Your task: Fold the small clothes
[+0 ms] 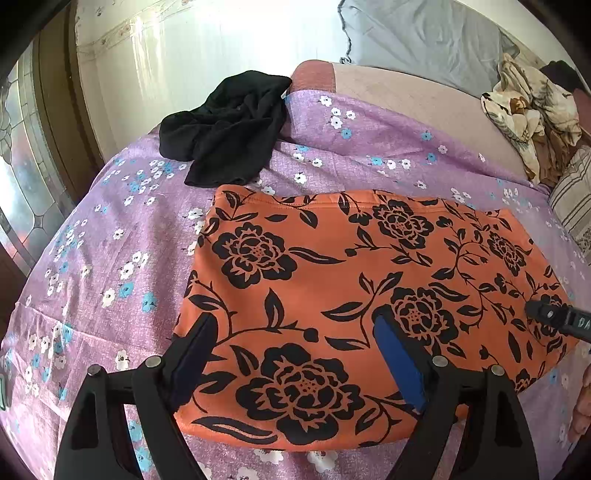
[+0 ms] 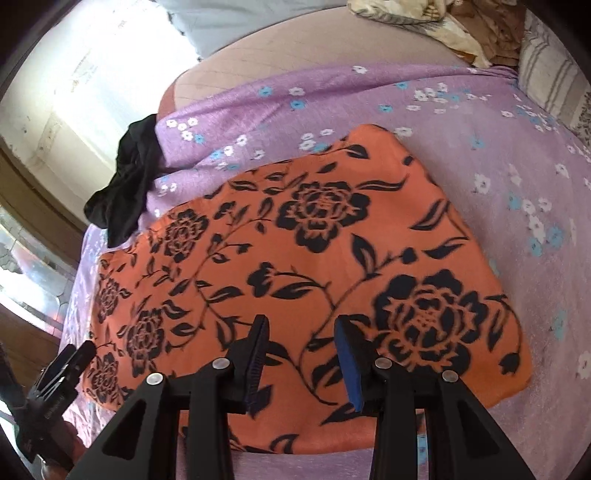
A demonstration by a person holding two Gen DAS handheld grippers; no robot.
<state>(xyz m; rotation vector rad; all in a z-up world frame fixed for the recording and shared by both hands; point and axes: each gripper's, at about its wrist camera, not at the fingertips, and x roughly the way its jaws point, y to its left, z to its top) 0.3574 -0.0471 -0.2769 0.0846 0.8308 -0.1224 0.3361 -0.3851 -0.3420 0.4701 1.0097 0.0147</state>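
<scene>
An orange garment with black flowers lies flat and folded on the purple flowered bedsheet; it also shows in the right wrist view. My left gripper is open above its near left part, holding nothing. My right gripper is open above its near edge, empty; its tip shows in the left wrist view at the garment's right end. The left gripper shows in the right wrist view at the garment's left end. A crumpled black garment lies behind the orange one, also in the right wrist view.
A heap of patterned cream cloth and a striped pillow lie at the far right. A grey sheet hangs at the back. A wall and a glazed door stand to the left.
</scene>
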